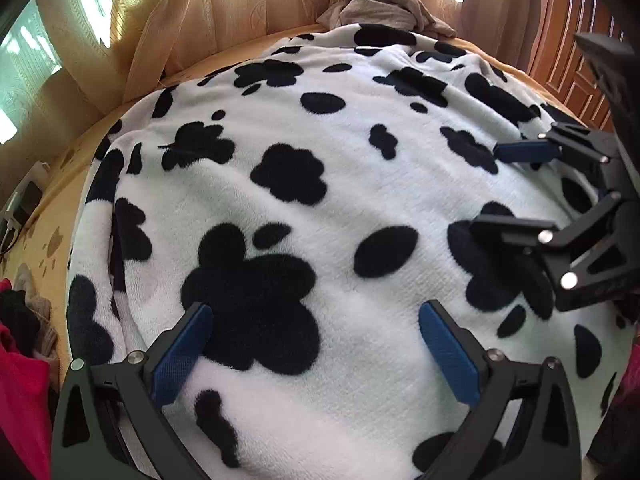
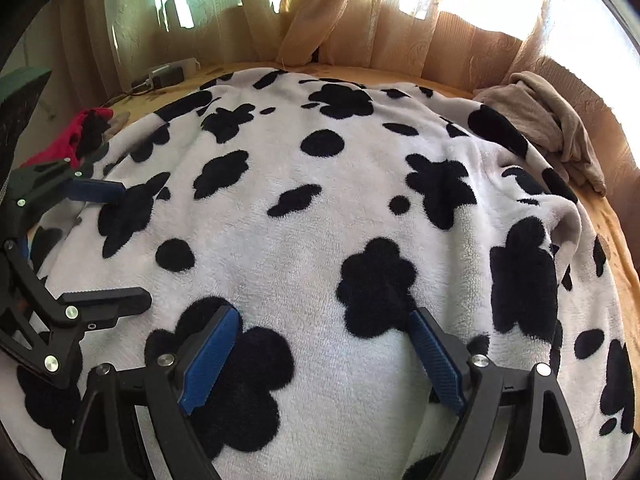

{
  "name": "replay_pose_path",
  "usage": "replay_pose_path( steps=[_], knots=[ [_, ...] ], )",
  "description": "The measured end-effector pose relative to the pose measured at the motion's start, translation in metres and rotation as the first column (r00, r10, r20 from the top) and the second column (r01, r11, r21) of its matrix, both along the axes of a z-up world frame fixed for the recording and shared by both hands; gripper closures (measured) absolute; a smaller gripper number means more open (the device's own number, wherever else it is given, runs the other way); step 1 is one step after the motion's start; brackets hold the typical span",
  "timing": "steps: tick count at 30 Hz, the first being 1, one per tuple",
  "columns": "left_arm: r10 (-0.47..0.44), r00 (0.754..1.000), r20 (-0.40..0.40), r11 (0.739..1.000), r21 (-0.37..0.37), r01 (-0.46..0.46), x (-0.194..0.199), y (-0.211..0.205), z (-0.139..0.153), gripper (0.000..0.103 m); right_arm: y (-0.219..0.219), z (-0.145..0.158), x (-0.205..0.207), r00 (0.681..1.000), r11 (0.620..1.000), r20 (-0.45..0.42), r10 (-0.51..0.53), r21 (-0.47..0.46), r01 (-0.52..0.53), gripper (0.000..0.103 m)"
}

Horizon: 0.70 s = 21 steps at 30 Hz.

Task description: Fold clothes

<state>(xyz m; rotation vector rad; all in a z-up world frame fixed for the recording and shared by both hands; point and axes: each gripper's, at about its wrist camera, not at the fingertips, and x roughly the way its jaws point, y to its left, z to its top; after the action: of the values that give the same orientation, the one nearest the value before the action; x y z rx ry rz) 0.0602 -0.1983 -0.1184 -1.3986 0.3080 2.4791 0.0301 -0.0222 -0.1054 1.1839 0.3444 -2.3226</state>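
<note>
A white fleece garment with black flower-shaped patches [image 1: 344, 184] [image 2: 320, 216] lies spread flat over the yellow bed. My left gripper [image 1: 316, 312] hovers just above its near part, jaws wide open, nothing between the blue pads. My right gripper [image 2: 324, 318] hangs beside it over the same cloth, likewise open and empty. Each gripper shows in the other's view: the right gripper [image 1: 492, 188] at the right edge, the left gripper [image 2: 128, 244] at the left edge. The garment's right side has a raised fold [image 2: 568, 216].
A crumpled beige garment [image 1: 384, 8] [image 2: 556, 120] lies at the far end of the bed by the curtains [image 2: 360, 12]. Red and black clothes [image 1: 20, 360] [image 2: 80, 136] are piled at the left. A charger with cable [image 2: 164, 74] rests on the yellow sheet [image 2: 616, 232]. A wooden door [image 1: 568, 40] stands right.
</note>
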Motion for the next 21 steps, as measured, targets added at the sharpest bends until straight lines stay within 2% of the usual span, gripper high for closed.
replay_pose_path(
  steps=[3, 6, 8, 10, 12, 15, 17, 19, 21],
  knots=[
    [0.002, 1.000, -0.005, 1.000, 0.031, -0.002, 0.003, -0.012, -0.003, 0.000, 0.018, 0.020, 0.023, 0.998, 0.995, -0.063, -0.013, -0.101, 0.006, 0.014],
    [-0.013, 1.000, -0.013, 0.999, 0.033, 0.014, 0.006, -0.017, -0.004, 0.000, 0.058, 0.044, 0.051, 0.988, 0.980, -0.126, -0.086, -0.192, 0.060, 0.014],
    [-0.017, 1.000, -0.009, 0.999, 0.030, 0.017, 0.005, -0.017, -0.004, 0.000, 0.101, 0.058, 0.071, 0.970, 0.960, -0.160, -0.183, -0.241, 0.141, 0.014],
    [-0.012, 1.000, 0.011, 1.000, 0.026, 0.012, 0.002, -0.015, -0.001, 0.000, 0.153, 0.068, 0.088, 0.936, 0.931, -0.179, -0.304, -0.265, 0.252, 0.014],
    [-0.006, 0.999, 0.031, 1.000, 0.022, 0.006, -0.002, -0.013, 0.003, 0.000, 0.207, 0.072, 0.107, 0.889, 0.891, -0.177, -0.423, -0.260, 0.373, 0.014],
    [-0.017, 1.000, -0.002, 1.000, 0.020, 0.018, -0.007, -0.001, 0.022, 0.000, 0.281, 0.071, 0.132, 0.831, 0.829, -0.134, -0.540, -0.253, 0.498, 0.014],
    [-0.030, 0.999, -0.032, 0.998, 0.049, 0.032, -0.012, 0.012, 0.042, 0.000, 0.314, 0.065, 0.146, 0.812, 0.805, -0.101, -0.575, -0.244, 0.540, 0.014],
    [-0.047, 0.997, -0.055, 0.994, 0.093, 0.052, -0.017, 0.027, 0.060, 0.000, 0.332, 0.052, 0.156, 0.811, 0.790, -0.051, -0.583, -0.269, 0.551, 0.014],
    [-0.061, 0.996, -0.065, 0.988, 0.137, 0.069, -0.021, 0.042, 0.071, 0.000, 0.335, 0.038, 0.160, 0.834, 0.795, -0.006, -0.552, -0.304, 0.525, 0.014]
  ],
)
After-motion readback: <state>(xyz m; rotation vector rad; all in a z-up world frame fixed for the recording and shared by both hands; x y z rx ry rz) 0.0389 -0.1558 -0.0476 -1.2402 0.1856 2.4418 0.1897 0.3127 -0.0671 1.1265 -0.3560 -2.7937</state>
